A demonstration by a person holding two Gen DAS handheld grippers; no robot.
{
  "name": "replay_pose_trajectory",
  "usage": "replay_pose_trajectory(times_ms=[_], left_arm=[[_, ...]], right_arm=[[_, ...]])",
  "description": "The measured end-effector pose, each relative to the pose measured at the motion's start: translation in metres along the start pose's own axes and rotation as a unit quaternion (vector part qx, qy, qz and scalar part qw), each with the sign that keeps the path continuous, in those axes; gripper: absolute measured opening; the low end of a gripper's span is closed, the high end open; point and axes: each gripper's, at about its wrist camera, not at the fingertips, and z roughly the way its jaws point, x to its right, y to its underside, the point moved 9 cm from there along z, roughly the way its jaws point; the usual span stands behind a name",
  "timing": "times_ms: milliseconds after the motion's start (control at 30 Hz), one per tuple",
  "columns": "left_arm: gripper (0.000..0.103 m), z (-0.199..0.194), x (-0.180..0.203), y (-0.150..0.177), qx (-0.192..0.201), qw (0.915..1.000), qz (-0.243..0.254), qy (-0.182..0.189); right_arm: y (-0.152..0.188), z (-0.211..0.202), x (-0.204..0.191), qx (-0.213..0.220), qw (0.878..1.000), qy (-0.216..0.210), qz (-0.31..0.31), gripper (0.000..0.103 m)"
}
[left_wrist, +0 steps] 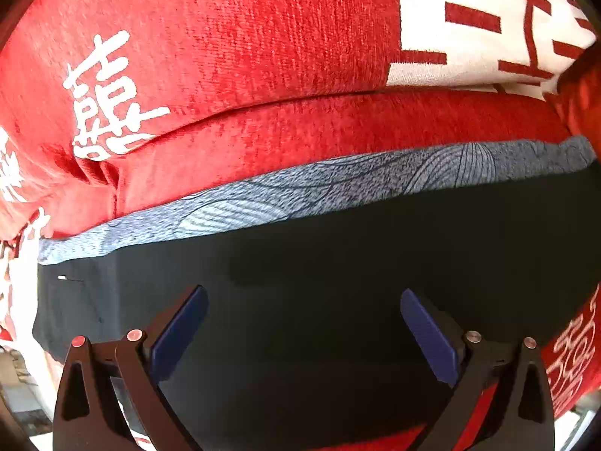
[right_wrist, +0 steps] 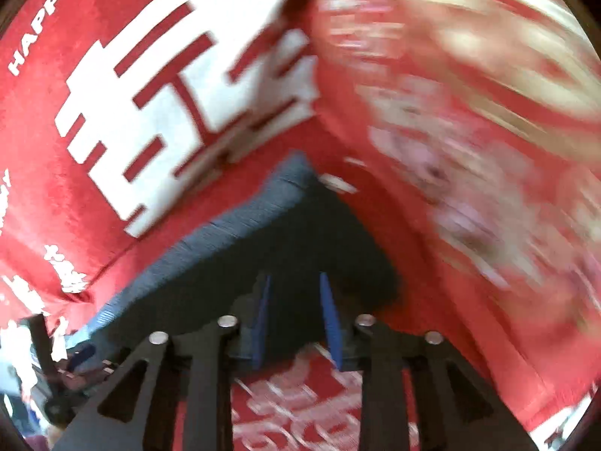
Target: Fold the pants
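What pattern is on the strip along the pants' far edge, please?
Grey-blue strip with fine dark curved lines, clearest in the left wrist view.

Each claw [left_wrist: 304,323] [right_wrist: 295,312] had black, angular linkage arms with triangular cutouts. Round silver pins capped the joints. Flat blue pads [left_wrist: 180,334] [right_wrist: 330,315] lined the fingers.

One pants [left_wrist: 338,263] (folded), one red cover [left_wrist: 244,56].

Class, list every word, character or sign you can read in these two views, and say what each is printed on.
"HAPPY": white capitals on the red cloth, right wrist view.
"囍": large white character on the same cloth.
White Chinese characters, left wrist view: too stylised to read surely.
White print at lower right: too distorted.
Dark pants: none.
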Motion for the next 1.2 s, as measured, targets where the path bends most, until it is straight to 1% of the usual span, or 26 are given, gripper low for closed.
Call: replay_pose_trajectory(times_ms=[67, 100, 133, 200, 233, 267, 300, 333, 367, 433, 467, 500, 633, 767, 800, 867, 1033, 1200], left_arm=[[0.103, 0.006, 0.002, 0.002, -0.007, 0.9999, -0.007, -0.004], [0.103, 0.007, 0.002, 0.004, -0.007, 0.9999, -0.015, -0.002], [0.103, 0.007, 0.001, 0.005, -0.005, 0.9997, -0.023, 0.003], [0.103, 0.008, -0.001, 0.008, -0.007, 0.9994, -0.032, 0.012], [0.103, 0.009, -0.001, 0.009, -0.009, 0.9992, -0.035, 0.016], [0.103, 0.009, -0.001, 0.009, -0.010, 0.9991, -0.036, 0.019], [0.103, 0.010, -0.001, 0.009, -0.010, 0.9991, -0.036, 0.021], [0.103, 0.010, 0.000, 0.009, -0.010, 0.9992, -0.033, 0.021], [0.103, 0.012, -0.002, 0.008, -0.010, 0.9993, -0.031, 0.021], [0.103, 0.014, -0.003, 0.007, -0.009, 0.9994, -0.029, 0.019], [0.103, 0.014, -0.002, 0.007, -0.009, 0.9993, -0.030, 0.019], [0.103, 0.013, -0.002, 0.007, -0.010, 0.9993, -0.031, 0.019], [0.103, 0.016, -0.004, 0.007, -0.014, 0.9991, -0.034, 0.020], [0.103, 0.016, -0.004, 0.007, -0.011, 0.9993, -0.030, 0.020], [0.103, 0.016, -0.004, 0.007, -0.012, 0.9993, -0.031, 0.020], [0.103, 0.017, -0.004, 0.007, -0.010, 0.9992, -0.032, 0.020], [0.103, 0.017, -0.004, 0.007, -0.009, 0.9993, -0.032, 0.018], [0.103, 0.017, -0.003, 0.007, -0.012, 0.9993, -0.032, 0.013]], right_arm=[[-0.015, 0.019, -0.012, 0.001, 1.000, 0.009, -0.028, 0.032], [-0.022, 0.032, -0.014, -0.005, 0.999, 0.014, -0.041, 0.032], [-0.027, 0.043, -0.012, -0.012, 0.999, 0.021, -0.048, 0.032], [-0.029, 0.057, 0.001, -0.023, 0.997, 0.053, -0.050, 0.031], [-0.031, 0.059, 0.009, -0.021, 0.998, 0.053, -0.040, 0.028], [-0.032, 0.056, 0.014, -0.017, 0.999, 0.034, -0.022, 0.027], [-0.031, 0.050, 0.018, -0.016, 0.999, 0.033, -0.010, 0.027], [-0.030, 0.045, 0.021, -0.016, 0.999, 0.044, -0.009, 0.028], [-0.027, 0.040, 0.022, -0.021, 0.999, 0.046, -0.007, 0.032], [-0.018, 0.029, 0.021, -0.036, 0.999, 0.024, 0.015, 0.040], [-0.011, 0.024, 0.019, -0.041, 0.999, 0.001, 0.032, 0.049], [-0.003, 0.019, 0.017, -0.045, 0.998, -0.022, 0.049, 0.053], [0.043, 0.007, 0.012, -0.077, 0.989, -0.082, 0.099, 0.054], [0.084, 0.008, 0.016, -0.102, 0.978, -0.115, 0.144, 0.054], [0.088, 0.019, 0.015, -0.107, 0.976, -0.117, 0.150, 0.054], [0.103, 0.012, 0.021, -0.111, 0.973, -0.121, 0.163, 0.054], [0.112, 0.014, 0.031, -0.105, 0.965, -0.147, 0.192, 0.054], [0.104, 0.015, 0.034, -0.091, 0.965, -0.154, 0.192, 0.054]])
